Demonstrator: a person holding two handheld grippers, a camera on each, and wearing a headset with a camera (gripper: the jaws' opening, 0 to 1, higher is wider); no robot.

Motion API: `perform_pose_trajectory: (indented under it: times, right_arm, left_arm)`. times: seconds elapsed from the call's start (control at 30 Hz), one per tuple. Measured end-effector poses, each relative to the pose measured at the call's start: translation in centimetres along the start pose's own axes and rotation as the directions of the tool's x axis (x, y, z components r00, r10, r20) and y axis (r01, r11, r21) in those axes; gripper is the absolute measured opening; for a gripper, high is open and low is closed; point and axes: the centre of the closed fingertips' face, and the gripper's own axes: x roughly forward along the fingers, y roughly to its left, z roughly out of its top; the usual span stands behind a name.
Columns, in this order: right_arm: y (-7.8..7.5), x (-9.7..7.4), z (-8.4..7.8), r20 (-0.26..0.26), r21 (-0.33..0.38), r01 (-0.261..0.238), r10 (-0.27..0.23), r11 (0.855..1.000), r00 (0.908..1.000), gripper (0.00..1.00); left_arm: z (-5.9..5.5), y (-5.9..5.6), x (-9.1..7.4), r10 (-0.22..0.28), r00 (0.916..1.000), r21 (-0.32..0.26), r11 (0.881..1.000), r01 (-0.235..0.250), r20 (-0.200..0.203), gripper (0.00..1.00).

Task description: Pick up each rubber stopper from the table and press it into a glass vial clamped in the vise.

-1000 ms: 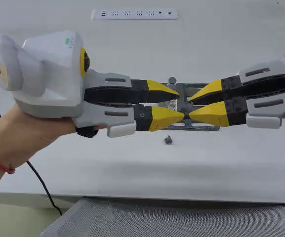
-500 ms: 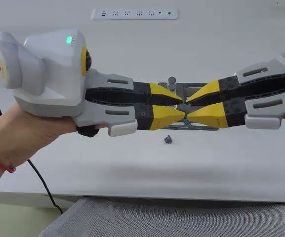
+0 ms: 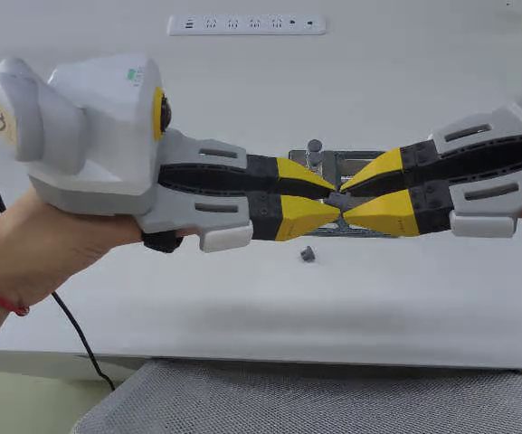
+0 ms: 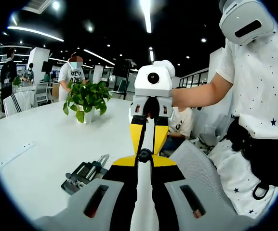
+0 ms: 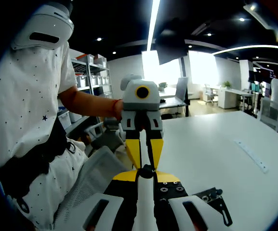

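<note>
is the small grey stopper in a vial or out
Out: the stopper lies loose on the table, in front of the vise.

The grey metal vise (image 3: pixel 355 161) sits mid white table (image 3: pixel 242 99), a small grey rubber stopper (image 3: pixel 308 255) just before it, a white power strip (image 3: pixel 246 25) well behind; left gripper (image 3: pixel 332 200) and right gripper (image 3: pixel 345 200) meet tip-to-tip over the vise

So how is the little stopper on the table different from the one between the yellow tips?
The table stopper lies loose on the white table, in front of the vise; the held stopper is raised over the vise. Nothing touches the table stopper; the held stopper looks pinched where the left gripper and right gripper meet. Both are small and dark grey.
</note>
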Motion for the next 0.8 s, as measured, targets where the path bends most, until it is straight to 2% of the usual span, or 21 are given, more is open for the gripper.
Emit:
perform_pose_trajectory:
  times: [0.27,0.43,0.57,0.63,0.73,0.8]
  right_arm:
    - [-0.1,-0.1,0.0,0.004,0.016,0.022,-0.022,1.000,0.9998,0.08]
    - [-0.4,-0.3,0.4,0.042,0.034,0.056,-0.058,0.998,0.9975,0.08]
    - [-0.6,-0.4,0.7,0.053,0.039,0.066,-0.068,0.997,0.9963,0.08]
    - [-0.6,-0.3,0.6,0.044,0.032,0.072,-0.074,0.997,0.9963,0.08]
    - [-0.6,-0.3,0.7,0.049,0.031,0.079,-0.080,0.996,0.9955,0.08]
    - [-0.6,-0.4,0.9,0.055,0.031,0.080,-0.082,0.996,0.9952,0.08]
  left_arm:
    - [0.0,0.3,0.0,0.026,0.9995,-0.043,0.999,-0.025,0.020,0.05]
    - [0.5,0.6,-0.4,0.063,0.9949,-0.084,0.995,-0.057,0.078,0.05]
    - [1.0,0.7,-0.4,0.076,0.9902,-0.111,0.992,-0.063,0.117,0.05]
    - [1.9,0.6,-0.4,0.078,0.9824,-0.142,0.988,-0.054,0.170,0.05]
    - [1.8,0.9,-0.5,0.089,0.9828,-0.132,0.989,-0.068,0.162,0.05]
    - [2.0,0.8,-0.5,0.089,0.9811,-0.141,0.988,-0.066,0.172,0.05]
